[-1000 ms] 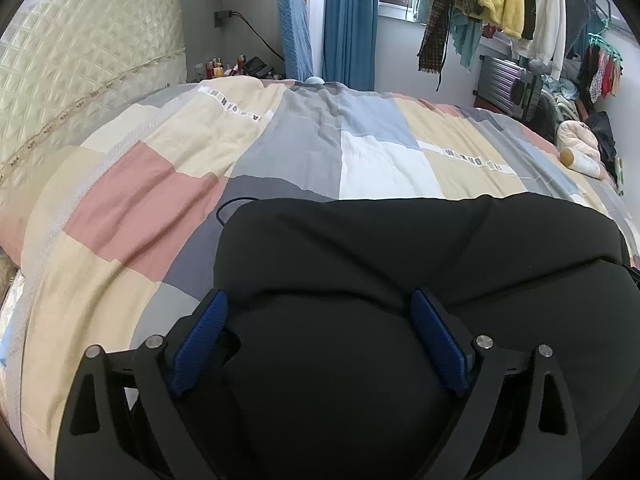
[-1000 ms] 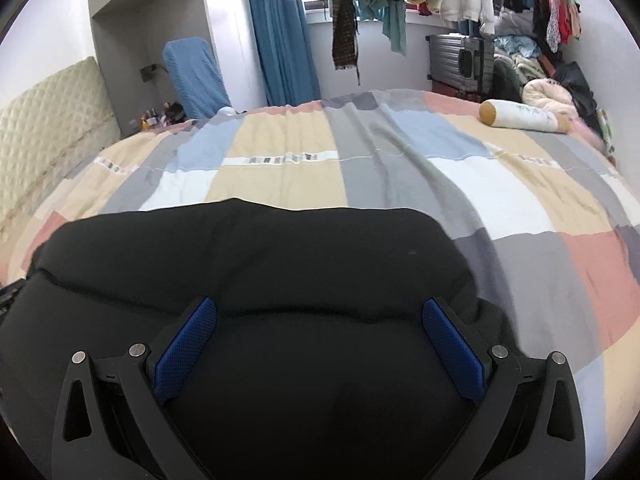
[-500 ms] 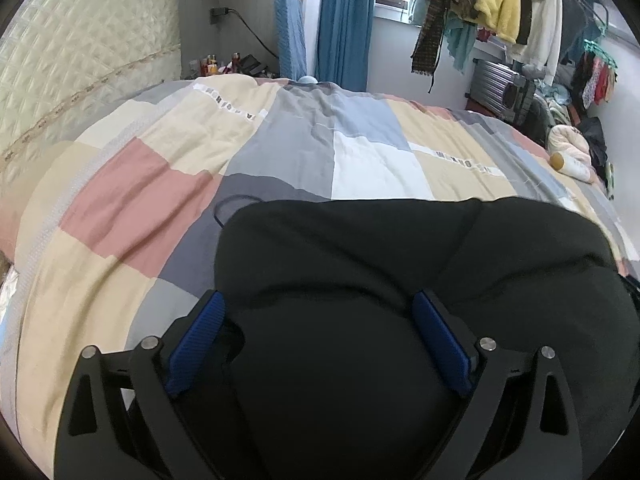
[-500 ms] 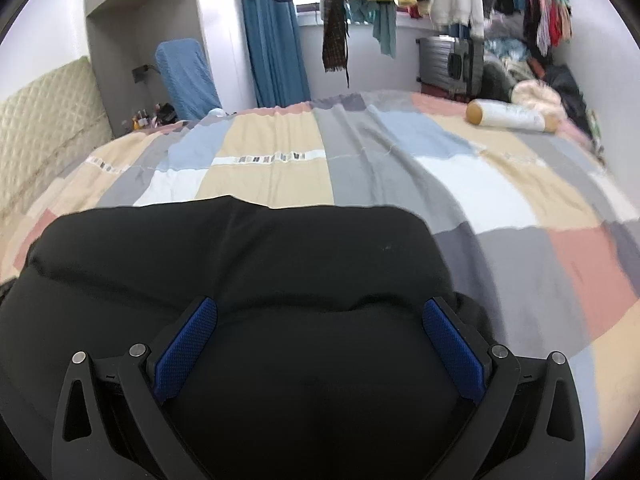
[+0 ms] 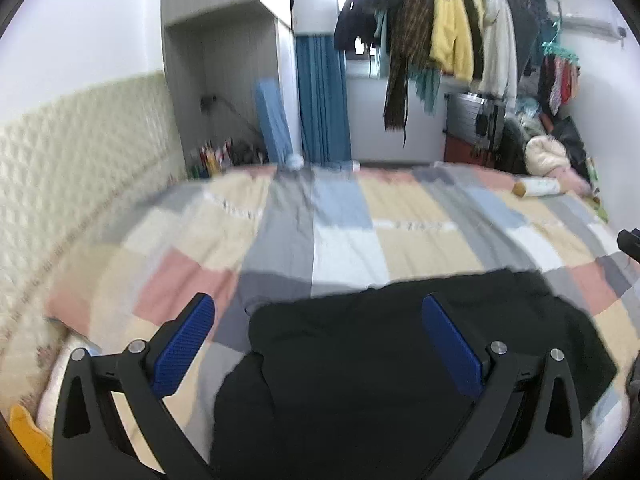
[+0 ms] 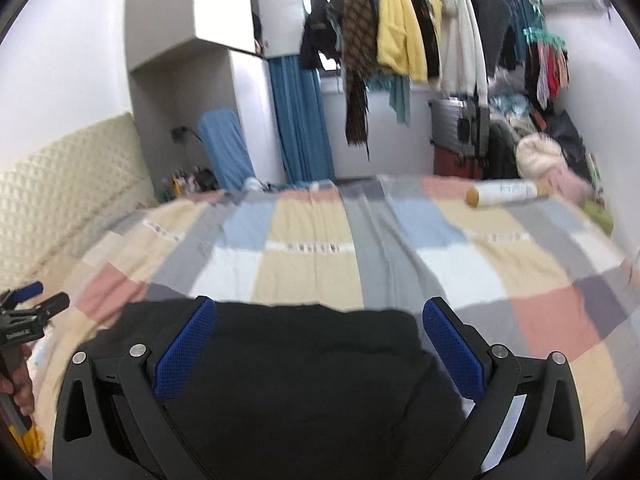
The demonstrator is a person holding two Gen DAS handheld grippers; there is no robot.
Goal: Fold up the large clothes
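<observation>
A black garment (image 5: 360, 360) lies folded in a thick pad on the patchwork bedspread (image 5: 340, 232), near the bed's front edge. My left gripper (image 5: 318, 304) hangs above its left part, jaws opening wide, with nothing between the blue pads (image 5: 184, 340). My right gripper (image 6: 319, 306) hovers open above the right part of the black garment (image 6: 300, 380); its pads (image 6: 452, 344) touch no cloth. The left gripper (image 6: 28, 312) also shows at the right wrist view's left edge, held by a hand.
A quilted cream headboard (image 5: 80, 168) runs along the left. A white bottle (image 6: 504, 192) lies on the bed's far right. Hanging clothes (image 6: 400, 24), a blue curtain (image 5: 324, 100), a suitcase (image 6: 456, 124) and a cluttered nightstand (image 5: 216, 156) stand beyond the bed.
Both grippers have risen well above the black garment and tilted up; the garment stays on the bed and looks smaller. More of the room's far wall shows.
</observation>
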